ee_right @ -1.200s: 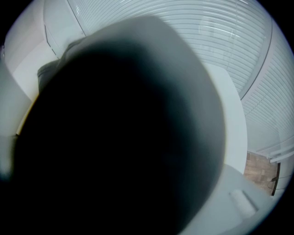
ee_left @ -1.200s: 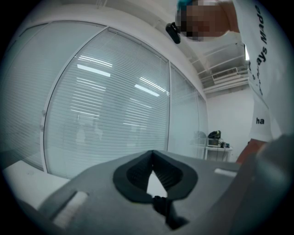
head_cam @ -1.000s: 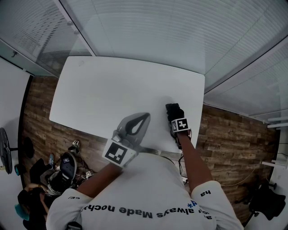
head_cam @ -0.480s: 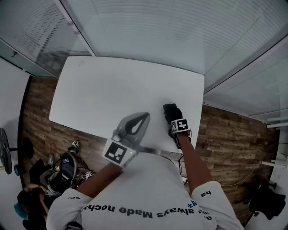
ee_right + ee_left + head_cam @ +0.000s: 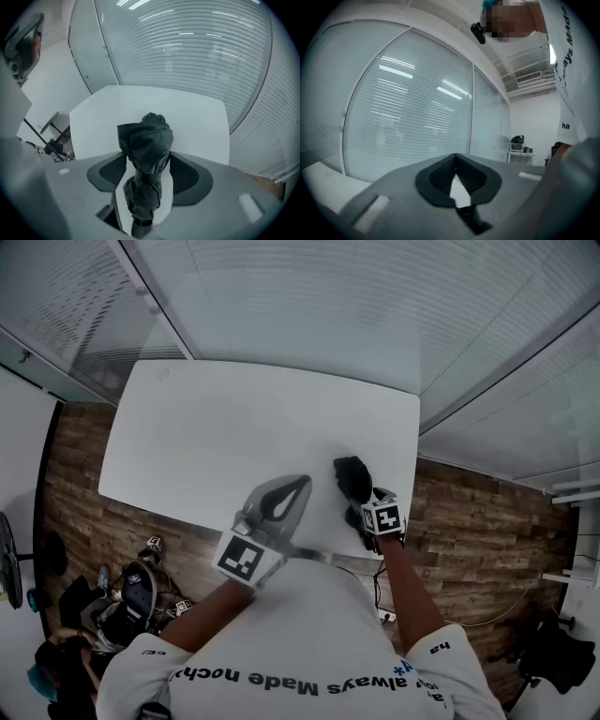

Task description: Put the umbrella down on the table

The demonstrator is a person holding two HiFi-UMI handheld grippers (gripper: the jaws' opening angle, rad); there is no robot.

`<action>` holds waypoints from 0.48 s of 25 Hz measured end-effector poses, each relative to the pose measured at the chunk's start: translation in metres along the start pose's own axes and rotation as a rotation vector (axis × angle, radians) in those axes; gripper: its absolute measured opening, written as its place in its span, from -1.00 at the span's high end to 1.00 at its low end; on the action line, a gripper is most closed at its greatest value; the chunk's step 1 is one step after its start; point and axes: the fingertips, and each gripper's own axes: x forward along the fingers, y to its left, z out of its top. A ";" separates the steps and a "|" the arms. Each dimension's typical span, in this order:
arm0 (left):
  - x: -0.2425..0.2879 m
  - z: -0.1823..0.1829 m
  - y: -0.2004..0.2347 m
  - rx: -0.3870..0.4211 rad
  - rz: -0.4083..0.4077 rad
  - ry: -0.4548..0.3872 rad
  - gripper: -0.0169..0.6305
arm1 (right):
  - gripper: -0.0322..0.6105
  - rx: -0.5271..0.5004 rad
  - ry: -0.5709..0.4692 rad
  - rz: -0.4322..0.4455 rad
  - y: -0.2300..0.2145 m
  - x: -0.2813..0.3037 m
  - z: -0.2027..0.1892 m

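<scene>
A folded black umbrella lies on the white table near its right front corner. My right gripper hovers just behind and above it and points steeply down. In the right gripper view the umbrella shows between the jaws of the right gripper. Those jaws are opening and stand wide, with a gap on each side, so the pads do not press on it. My left gripper is held level over the table's front edge. Its tips meet, with nothing between them, in the left gripper view.
Glass walls with blinds enclose the table at the back and right. The wooden floor shows on both sides. Bags and gear lie on the floor at the lower left. Bare tabletop stretches beyond the umbrella.
My right gripper has lifted and drawn back from the umbrella, which stays lying on the table. The left gripper has not moved.
</scene>
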 end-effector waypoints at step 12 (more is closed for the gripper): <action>0.010 0.003 -0.010 0.001 -0.035 -0.003 0.94 | 0.12 -0.062 -0.350 0.029 0.029 -0.116 0.074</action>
